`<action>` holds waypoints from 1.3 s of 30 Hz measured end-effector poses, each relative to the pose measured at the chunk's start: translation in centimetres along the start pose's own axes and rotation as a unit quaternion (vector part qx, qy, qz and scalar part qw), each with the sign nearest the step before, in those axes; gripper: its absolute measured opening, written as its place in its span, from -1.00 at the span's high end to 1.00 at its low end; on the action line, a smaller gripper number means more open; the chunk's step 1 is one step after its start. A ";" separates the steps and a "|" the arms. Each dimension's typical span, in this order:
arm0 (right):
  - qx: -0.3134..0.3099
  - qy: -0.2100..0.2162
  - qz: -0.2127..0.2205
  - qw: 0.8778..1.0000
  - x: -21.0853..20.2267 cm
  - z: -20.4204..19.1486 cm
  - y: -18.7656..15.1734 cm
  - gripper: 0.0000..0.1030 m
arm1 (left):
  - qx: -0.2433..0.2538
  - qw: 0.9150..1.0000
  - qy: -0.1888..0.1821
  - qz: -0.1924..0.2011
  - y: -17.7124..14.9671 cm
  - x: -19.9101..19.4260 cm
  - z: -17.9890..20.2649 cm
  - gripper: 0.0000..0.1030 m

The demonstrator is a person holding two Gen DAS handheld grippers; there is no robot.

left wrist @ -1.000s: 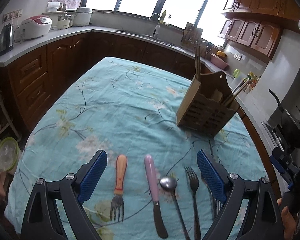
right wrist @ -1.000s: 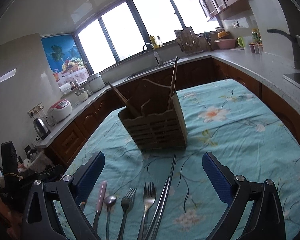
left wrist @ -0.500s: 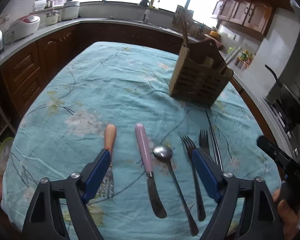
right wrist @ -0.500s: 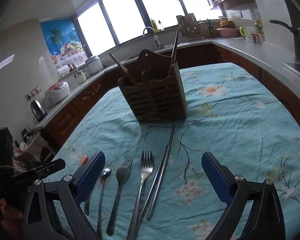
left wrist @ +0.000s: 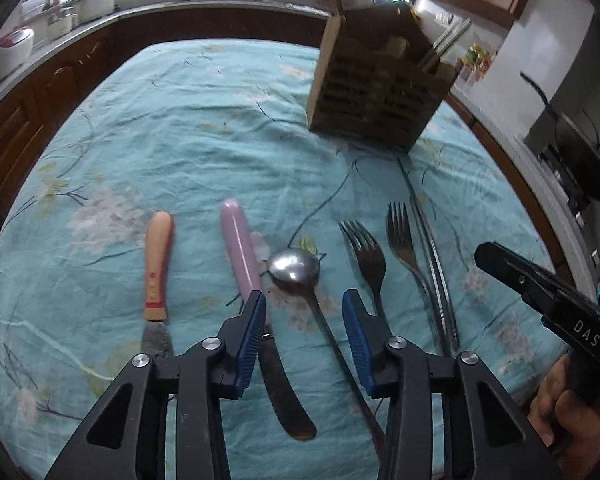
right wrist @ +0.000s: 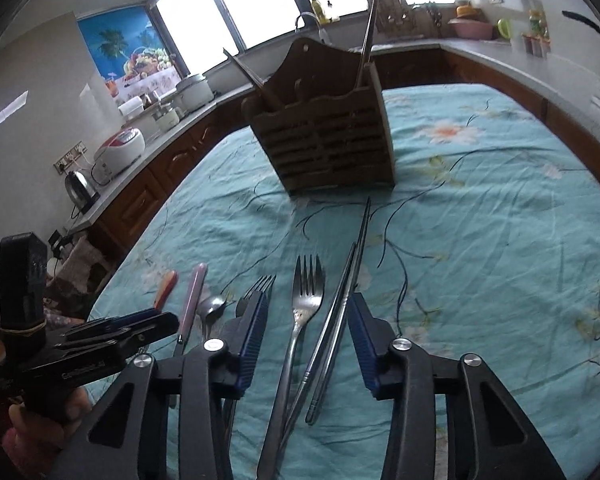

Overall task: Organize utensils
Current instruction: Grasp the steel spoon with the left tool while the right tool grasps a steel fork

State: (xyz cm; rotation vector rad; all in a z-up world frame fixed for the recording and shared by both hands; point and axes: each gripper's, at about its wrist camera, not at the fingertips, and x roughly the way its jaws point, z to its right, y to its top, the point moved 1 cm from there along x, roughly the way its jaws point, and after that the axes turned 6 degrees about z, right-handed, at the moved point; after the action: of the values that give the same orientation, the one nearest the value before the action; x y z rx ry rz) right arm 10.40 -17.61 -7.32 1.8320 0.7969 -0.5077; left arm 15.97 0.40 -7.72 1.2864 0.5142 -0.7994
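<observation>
A wooden utensil caddy stands on the teal floral tablecloth; it also shows in the right wrist view. Before it lie an orange-handled fork, a pink-handled knife, a spoon, two steel forks and metal chopsticks. My left gripper is open, low over the spoon's handle, between knife and fork. My right gripper is open, straddling a steel fork and the chopsticks.
Dark wood cabinets and a grey counter ring the table, with a rice cooker and kettle at the left. A pan on a stove sits at the right. The other gripper shows at each view's edge.
Both grippers have moved down and forward over the utensils and their jaws have narrowed. The left one shifted right from the orange fork to the spoon.
</observation>
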 end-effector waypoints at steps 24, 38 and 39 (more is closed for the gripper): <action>-0.049 0.008 -0.119 0.992 6.3 -1.1 -0.8 0.66 | -0.004 0.999 -0.022 -0.034 1.1 4.7 -0.9 0.64; -0.123 -0.019 -0.141 0.982 6.6 -2.6 -0.8 0.67 | -0.002 0.999 -0.034 -0.021 0.9 3.6 -0.7 0.92; -0.129 -0.023 -0.142 0.981 6.6 -2.7 -0.9 0.67 | -0.004 0.999 -0.035 -0.019 0.9 3.4 -0.8 0.92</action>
State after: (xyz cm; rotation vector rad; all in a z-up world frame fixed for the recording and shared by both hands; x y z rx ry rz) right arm 14.30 -12.96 -11.20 1.4709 1.0502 -0.5957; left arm 18.92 0.45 -9.77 1.2392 0.4859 -0.8696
